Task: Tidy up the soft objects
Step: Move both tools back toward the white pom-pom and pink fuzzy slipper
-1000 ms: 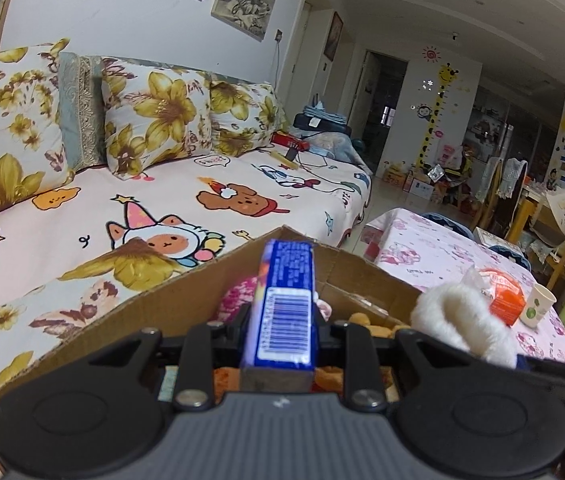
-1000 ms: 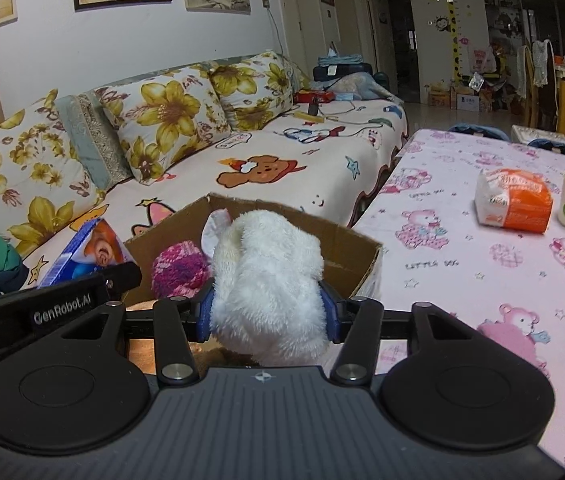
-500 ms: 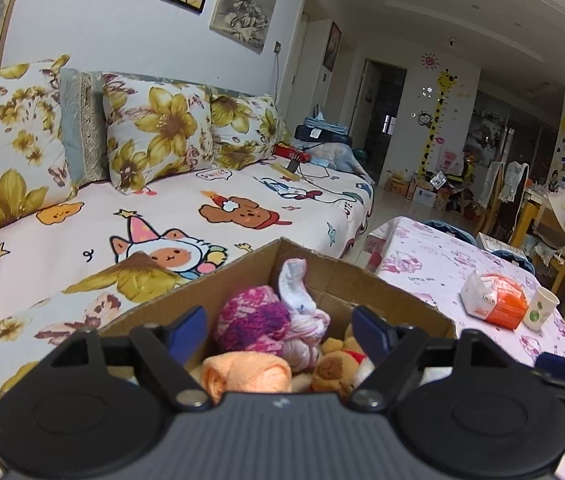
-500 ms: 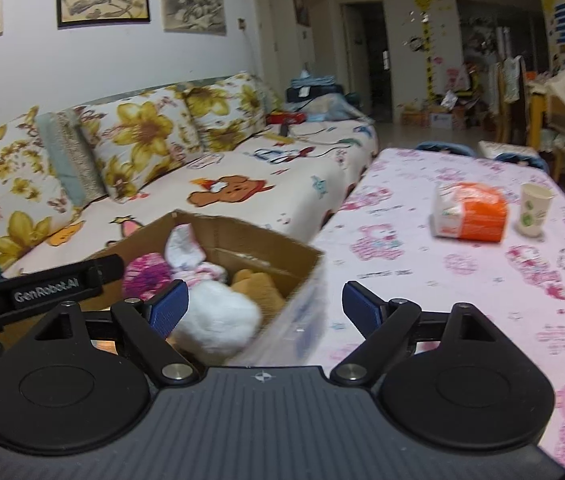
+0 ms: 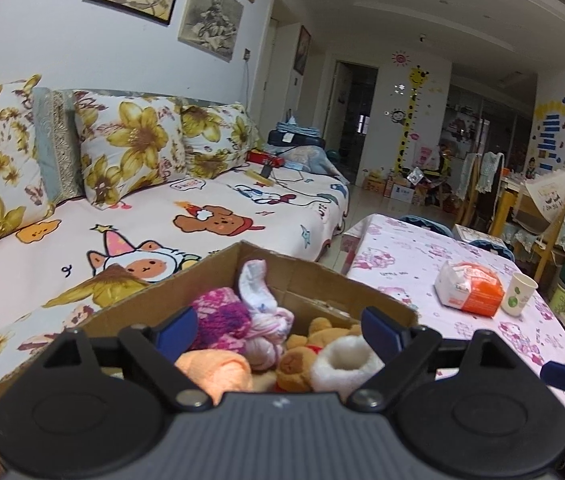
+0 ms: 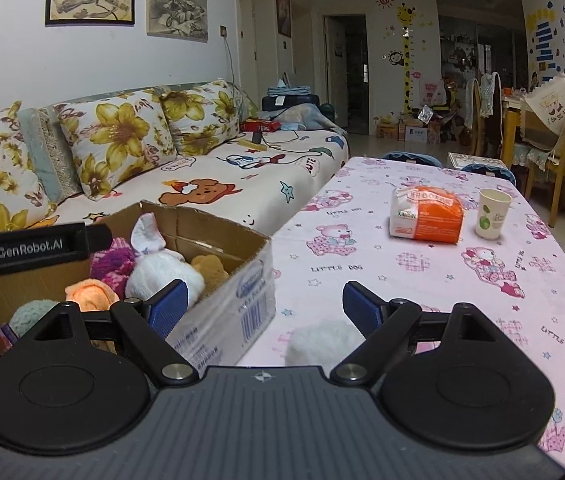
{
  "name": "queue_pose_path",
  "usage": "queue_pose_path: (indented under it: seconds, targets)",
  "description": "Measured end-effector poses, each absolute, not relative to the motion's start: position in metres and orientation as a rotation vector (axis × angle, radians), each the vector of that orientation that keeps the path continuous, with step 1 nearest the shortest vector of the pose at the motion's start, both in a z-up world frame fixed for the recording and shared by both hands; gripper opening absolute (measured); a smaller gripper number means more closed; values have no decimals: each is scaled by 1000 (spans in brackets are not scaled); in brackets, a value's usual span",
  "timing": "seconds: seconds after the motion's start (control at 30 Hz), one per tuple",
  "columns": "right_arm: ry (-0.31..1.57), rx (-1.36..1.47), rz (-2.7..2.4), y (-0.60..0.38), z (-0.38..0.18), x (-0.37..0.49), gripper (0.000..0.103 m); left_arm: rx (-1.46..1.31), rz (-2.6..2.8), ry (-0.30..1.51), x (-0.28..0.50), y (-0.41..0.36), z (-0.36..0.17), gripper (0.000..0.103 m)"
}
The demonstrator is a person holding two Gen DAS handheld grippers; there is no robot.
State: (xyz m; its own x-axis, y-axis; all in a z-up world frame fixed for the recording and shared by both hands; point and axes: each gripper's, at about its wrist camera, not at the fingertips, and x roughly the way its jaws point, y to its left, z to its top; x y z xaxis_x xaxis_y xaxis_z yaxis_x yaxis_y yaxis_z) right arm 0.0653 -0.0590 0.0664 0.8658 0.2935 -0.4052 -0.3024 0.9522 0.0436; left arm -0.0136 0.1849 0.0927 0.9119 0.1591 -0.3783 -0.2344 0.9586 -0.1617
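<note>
The cardboard box [image 6: 218, 280] sits at the edge of the pink-clothed surface [image 6: 422, 280], on its sofa side, and it is already crowded with soft things. Inside the box lie a pink-and-purple knitted ball [image 5: 222, 316], a peach knitted ball [image 5: 218, 372], a small brown teddy bear [image 5: 302, 364], a striped sock [image 5: 254, 284] standing up toward the box's far wall, and a white fluffy toy [image 5: 342, 368] toward the side nearer the surface's middle.

The left gripper [image 5: 278, 328] hangs over the near end of the box; its jaws are opening, nothing is pinched between them, and the toys lie below and beyond. The right gripper [image 6: 266, 300] is spread wide and holds nothing; it sits just outside the box, over the cloth. One more white fluffy thing [image 6: 322, 344] lies on the surface right beside the box, low between the right gripper's fingers and partly hidden by its body.

I'd guess that loose white piece goes in next. The trouble is its softness: pads closing on fluff alone could slip off, or drag the cloth up with it. The box looks light and stands close by, so a careless swing might nudge it towards the edge. And with the heap this high, one more toy dropped on top may roll back out.
</note>
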Motion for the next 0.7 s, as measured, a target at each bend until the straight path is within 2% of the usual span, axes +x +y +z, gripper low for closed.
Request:
queue_pose_path:
  seconds: [0.13, 0.7]
  targets:
    - [429, -10, 299, -65, 63, 61, 103, -193, 194, 365, -14, 179, 93, 95]
    - [471, 3, 229, -80, 52, 52, 103, -50, 110, 329, -18, 132, 95, 102]
